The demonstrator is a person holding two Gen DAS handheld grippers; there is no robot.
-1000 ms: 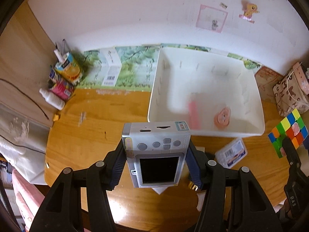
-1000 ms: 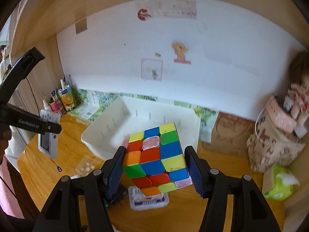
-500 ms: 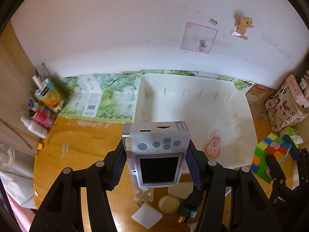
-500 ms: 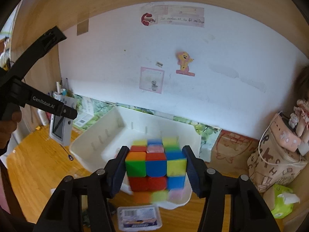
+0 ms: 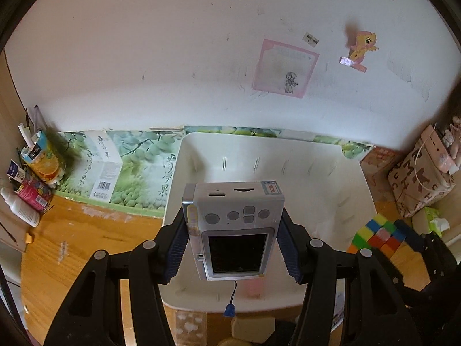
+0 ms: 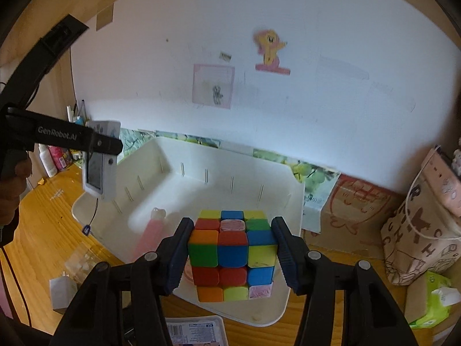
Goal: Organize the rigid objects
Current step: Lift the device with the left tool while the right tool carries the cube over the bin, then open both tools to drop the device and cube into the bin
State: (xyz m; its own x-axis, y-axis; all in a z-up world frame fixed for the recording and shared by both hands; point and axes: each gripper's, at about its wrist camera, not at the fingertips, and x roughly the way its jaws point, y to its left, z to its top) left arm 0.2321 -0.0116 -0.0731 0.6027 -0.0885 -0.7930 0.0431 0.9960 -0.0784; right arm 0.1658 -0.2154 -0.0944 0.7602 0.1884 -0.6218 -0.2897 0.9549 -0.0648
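My left gripper (image 5: 232, 242) is shut on a silver digital camera (image 5: 234, 225) and holds it above the near-left part of the white bin (image 5: 288, 147); its strap with a blue bead (image 5: 229, 310) dangles below. My right gripper (image 6: 232, 249) is shut on a colourful puzzle cube (image 6: 232, 250), over the bin's (image 6: 173, 155) near right edge. The cube (image 5: 377, 235) shows at the right of the left wrist view. From the right wrist view the camera (image 6: 99, 167) hangs over the bin's left rim. A pink object (image 6: 149, 236) lies inside the bin.
Juice carton and bottles (image 5: 31, 173) stand at the far left against the wall. A patterned bag (image 6: 423, 225) and green tissue pack (image 6: 432, 300) sit on the right. A labelled plastic box (image 6: 193, 331), a white charger (image 6: 62, 291) and small items lie on the wooden desk before the bin.
Both grippers moved forward and down toward the bin. The camera now hangs over the bin's near-left part and the cube over its near right edge. The cube sits straighter between the right fingers.
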